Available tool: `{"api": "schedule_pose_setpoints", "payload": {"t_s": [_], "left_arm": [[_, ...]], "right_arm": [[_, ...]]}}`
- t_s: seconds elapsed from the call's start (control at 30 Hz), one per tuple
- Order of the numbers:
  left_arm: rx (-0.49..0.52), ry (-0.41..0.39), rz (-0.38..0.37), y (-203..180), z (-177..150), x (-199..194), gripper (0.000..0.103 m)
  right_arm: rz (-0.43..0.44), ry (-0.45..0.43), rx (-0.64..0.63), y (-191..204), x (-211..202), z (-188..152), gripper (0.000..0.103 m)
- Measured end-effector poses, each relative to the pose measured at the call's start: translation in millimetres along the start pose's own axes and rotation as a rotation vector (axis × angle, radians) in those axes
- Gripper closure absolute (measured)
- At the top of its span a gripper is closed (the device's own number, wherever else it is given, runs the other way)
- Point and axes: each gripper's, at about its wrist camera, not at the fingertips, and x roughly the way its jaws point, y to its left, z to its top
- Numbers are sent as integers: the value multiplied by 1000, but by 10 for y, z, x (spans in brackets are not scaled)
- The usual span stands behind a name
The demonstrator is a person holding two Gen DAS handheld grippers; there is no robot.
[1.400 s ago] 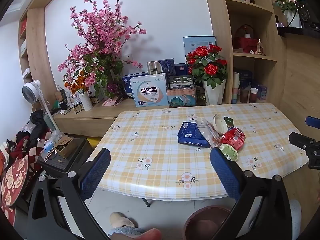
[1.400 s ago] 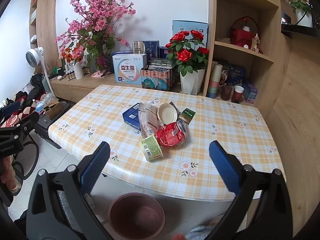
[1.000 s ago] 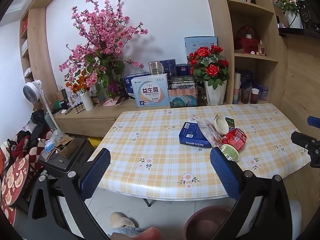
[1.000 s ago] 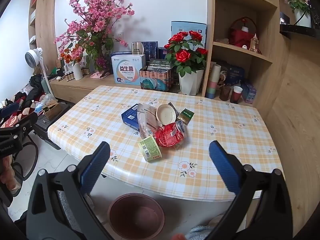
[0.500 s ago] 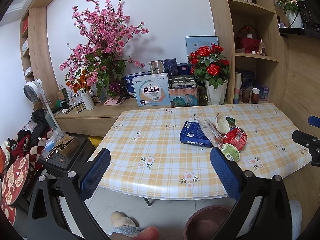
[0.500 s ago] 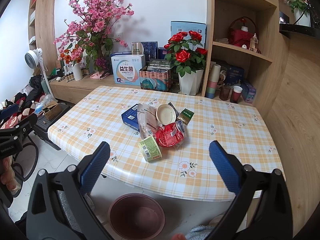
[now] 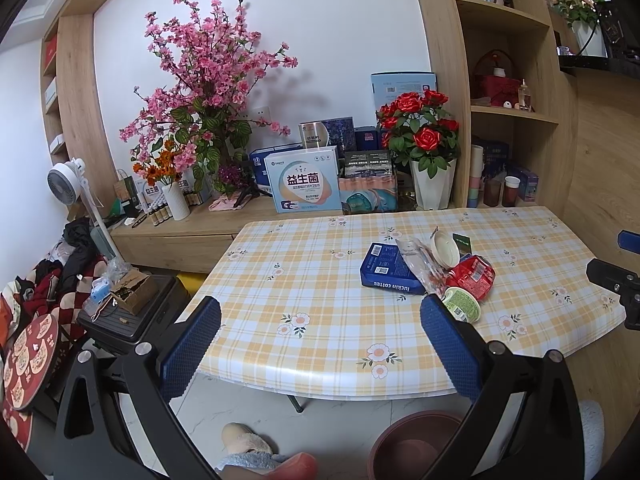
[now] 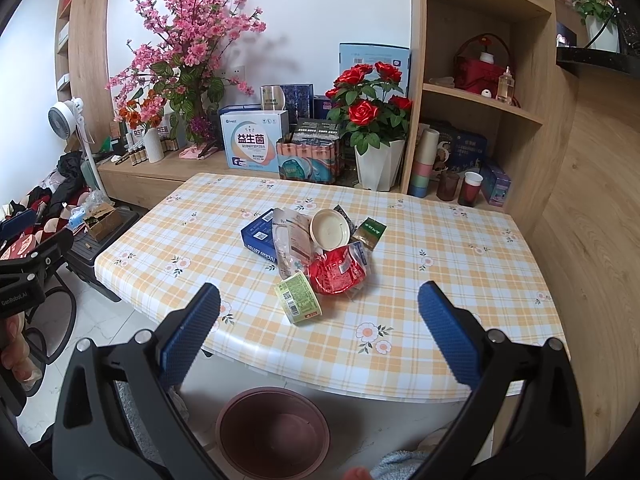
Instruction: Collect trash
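A pile of trash lies on the checked table: a blue coffee box, a clear wrapper, a white cup lid, a green sachet, a crushed red cup and a green labelled cup. The pile also shows in the left wrist view, with the blue box and the red cup. My right gripper is open and empty, held before the table's near edge. My left gripper is open and empty, left of the pile.
A brown bin stands on the floor under the table's near edge; it also shows in the left wrist view. Flower vases, boxes and shelves line the back. A suitcase and clutter stand at the left.
Both grippers have drifted slightly; the views shift a little. Nothing on the table has moved, and both grippers stay open.
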Motion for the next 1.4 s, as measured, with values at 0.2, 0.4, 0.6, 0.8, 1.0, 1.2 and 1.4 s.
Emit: {"api": "schedule_pose_setpoints", "payload": {"t_s": [0.2, 0.4, 0.6, 0.8, 1.0, 1.2, 1.4], "left_arm": [[0, 0, 0, -2, 3, -5, 5], [0, 0, 0, -3, 0, 1, 5], [-1, 0, 0, -3, 4, -5, 5], [1, 0, 0, -7, 4, -4, 5], [1, 0, 0, -7, 5, -4, 5], [0, 1, 1, -9, 5, -4, 5], [-2, 0, 1, 29, -12, 38, 5]], "right_arm": [[0, 0, 1, -2, 1, 1, 5], [0, 0, 1, -3, 3, 2, 5], [0, -1, 1, -7, 4, 1, 5], [-1, 0, 1, -9, 4, 2, 5], [-1, -1, 0, -7, 7, 7, 5], [-1, 0, 0, -8, 7, 13, 5], [-3, -1, 0, -5, 1, 20, 5]]}}
